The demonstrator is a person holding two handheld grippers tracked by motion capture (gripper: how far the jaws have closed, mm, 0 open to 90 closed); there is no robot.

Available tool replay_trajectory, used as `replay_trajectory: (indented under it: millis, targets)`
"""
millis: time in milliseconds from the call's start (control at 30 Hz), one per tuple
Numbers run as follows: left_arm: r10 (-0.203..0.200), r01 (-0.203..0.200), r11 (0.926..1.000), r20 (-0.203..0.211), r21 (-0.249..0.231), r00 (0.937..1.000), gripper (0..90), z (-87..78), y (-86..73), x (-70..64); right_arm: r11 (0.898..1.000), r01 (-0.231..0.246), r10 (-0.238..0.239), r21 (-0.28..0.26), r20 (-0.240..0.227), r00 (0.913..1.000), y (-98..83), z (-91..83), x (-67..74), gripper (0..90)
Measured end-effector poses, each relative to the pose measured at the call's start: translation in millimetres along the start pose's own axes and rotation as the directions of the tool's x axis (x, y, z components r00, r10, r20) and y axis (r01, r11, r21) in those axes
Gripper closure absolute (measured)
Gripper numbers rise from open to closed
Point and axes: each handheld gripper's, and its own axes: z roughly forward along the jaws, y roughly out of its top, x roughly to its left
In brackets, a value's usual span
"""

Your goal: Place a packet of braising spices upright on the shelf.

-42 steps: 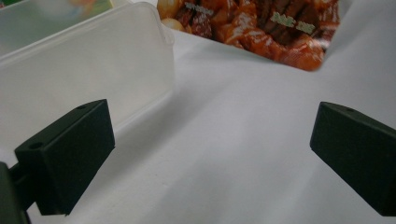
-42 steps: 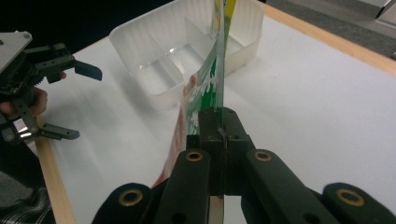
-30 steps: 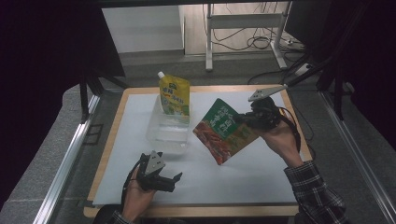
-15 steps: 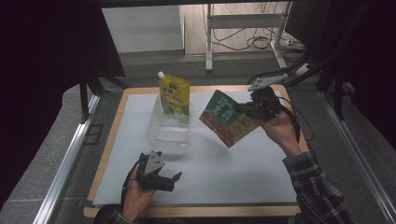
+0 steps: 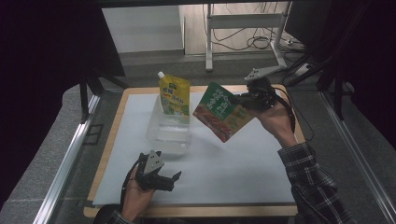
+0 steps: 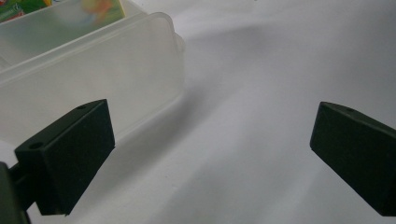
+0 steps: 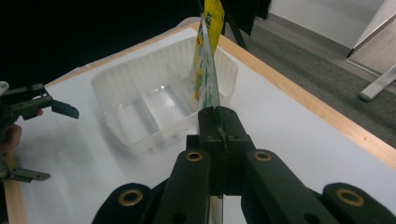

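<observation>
- Green pouch (image 5: 223,110): showing green upper part, red-brown lower part.
- Yellow pouch (image 5: 174,95): showing yellow with green print, white cap.
- Container (image 5: 169,130): appearing clear, colourless.
- Surface (image 5: 243,163): showing white sheet, light wood border.
- Sleeve (image 5: 312,179): showing dark plaid.
- Jaws: showing black.

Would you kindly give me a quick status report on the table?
Right gripper shut on green pouch, airborne. Left gripper open, idle. Clear tub holds yellow pouch. Nothing between.
</observation>
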Motion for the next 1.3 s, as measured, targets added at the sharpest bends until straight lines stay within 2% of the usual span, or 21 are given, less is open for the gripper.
replay_trajectory:
  millis: [400, 633, 867, 1300]
  targets:
    - [-0.002, 0.002, 1.0000, 0.005, -0.007, 1.0000, 0.0, -0.7, 0.1, 0.1, 1.000, 0.004, -0.004, -0.002, -0.026, 0.9996, 17.3, 14.1, -1.7, 89.7]
    - [-0.003, 0.003, 0.9999, 0.005, -0.010, 1.0000, 0.0, -1.0, 0.1, 0.2, 1.000, 0.023, -0.023, -0.001, -0.051, 0.9984, 30.9, 26.5, 3.3, 89.6]
    - [-0.008, 0.009, 0.9998, 0.005, -0.016, 0.9999, 0.0, -2.2, -0.1, 1.2, 1.000, 0.023, -0.023, -0.001, -0.084, 0.9962, 47.2, 39.7, 8.0, 89.6]
    - [-0.014, 0.014, 0.9997, 0.012, -0.019, 0.9998, 0.0, -2.0, -0.1, 1.3, 1.000, 0.028, -0.028, -0.005, -0.116, 0.9929, 68.6, 63.6, 17.1, 89.6]
